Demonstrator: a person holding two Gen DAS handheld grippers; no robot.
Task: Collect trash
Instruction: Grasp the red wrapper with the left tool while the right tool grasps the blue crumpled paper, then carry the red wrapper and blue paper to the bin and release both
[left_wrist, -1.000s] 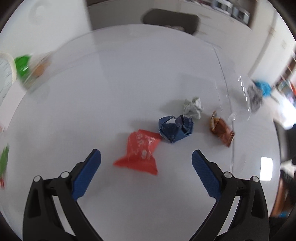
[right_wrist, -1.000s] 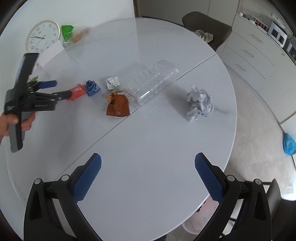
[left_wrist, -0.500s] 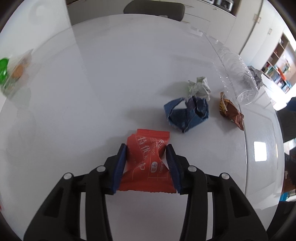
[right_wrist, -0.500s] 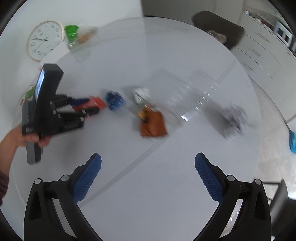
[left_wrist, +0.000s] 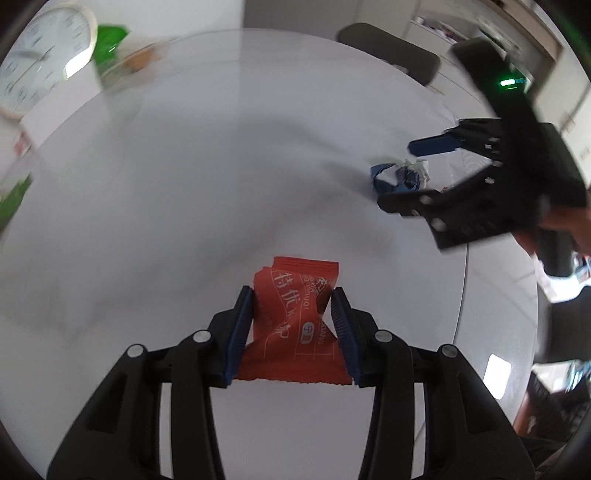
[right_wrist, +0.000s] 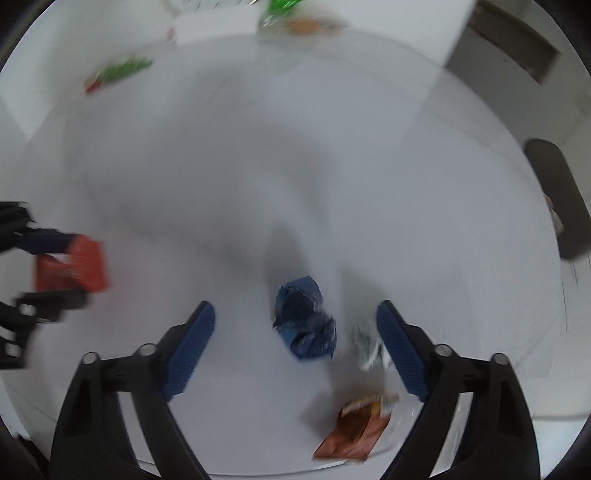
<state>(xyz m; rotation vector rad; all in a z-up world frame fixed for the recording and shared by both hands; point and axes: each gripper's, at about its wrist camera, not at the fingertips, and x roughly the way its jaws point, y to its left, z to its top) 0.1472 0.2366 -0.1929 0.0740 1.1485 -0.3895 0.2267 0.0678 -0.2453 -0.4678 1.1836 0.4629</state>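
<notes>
Left gripper (left_wrist: 291, 325) clamps the red snack wrapper (left_wrist: 295, 325); right gripper (right_wrist: 295, 347), jaws just closing, straddles the untouched crumpled blue wrapper (right_wrist: 303, 321).

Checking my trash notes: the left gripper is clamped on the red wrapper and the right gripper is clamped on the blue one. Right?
Not quite. In the right wrist view the right gripper is open around the blue wrapper, jaws closing, pads not touching. The left gripper does clamp the red wrapper.

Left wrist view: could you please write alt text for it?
The left hand-held gripper clamps a red wrapper above a white table. At right, the open right hand-held gripper reaches over a crumpled blue wrapper.
</notes>
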